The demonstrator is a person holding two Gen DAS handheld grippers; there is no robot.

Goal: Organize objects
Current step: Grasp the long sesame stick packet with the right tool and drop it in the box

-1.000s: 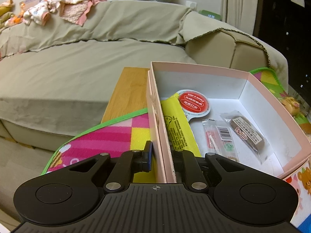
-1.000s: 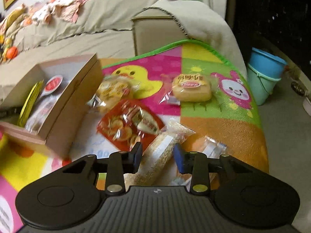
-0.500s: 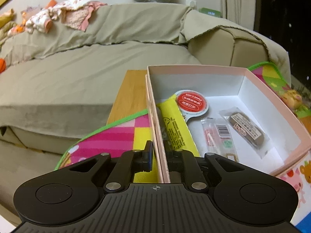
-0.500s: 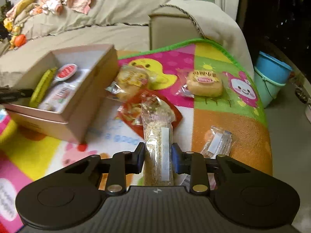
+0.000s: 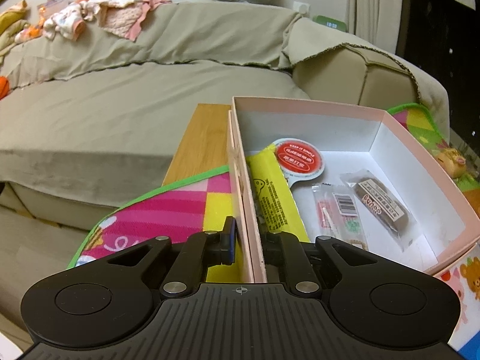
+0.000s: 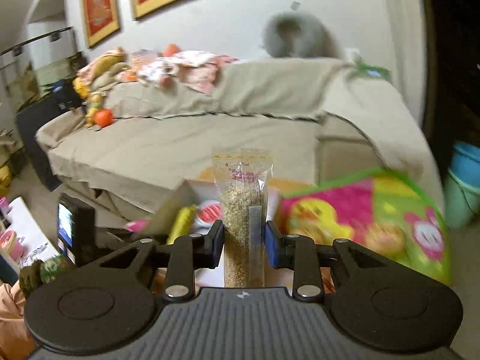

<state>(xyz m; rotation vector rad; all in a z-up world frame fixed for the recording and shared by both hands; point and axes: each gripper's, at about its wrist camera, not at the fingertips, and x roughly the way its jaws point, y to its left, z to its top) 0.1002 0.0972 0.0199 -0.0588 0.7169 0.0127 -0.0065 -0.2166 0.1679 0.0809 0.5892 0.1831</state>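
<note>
A pink cardboard box (image 5: pixel 426 162) stands open on the bright play mat (image 5: pixel 156 210). My left gripper (image 5: pixel 247 244) is shut on the box's near left wall. Inside lie a yellow packet (image 5: pixel 271 192), a round red-topped lid (image 5: pixel 300 157), a clear striped sachet (image 5: pixel 336 210) and a brown wrapped bar (image 5: pixel 381 204). My right gripper (image 6: pixel 243 240) is shut on a clear packet of grain bar (image 6: pixel 242 210), held upright above the mat (image 6: pixel 390 204). The box (image 6: pixel 180 198) shows blurred behind the packet, with the left gripper's camera (image 6: pixel 72 225) at lower left.
A beige covered sofa (image 5: pixel 120 105) with clothes (image 5: pixel 99 12) fills the background. A wooden table edge (image 5: pixel 204 138) shows under the mat. A wrapped bun (image 6: pixel 384 237) lies on the mat. A blue bucket (image 6: pixel 465 180) stands at the right.
The right gripper closed on the grain bar packet on the mat and lifted it high, tilting the view up toward the sofa. The left gripper kept its hold on the box wall.
</note>
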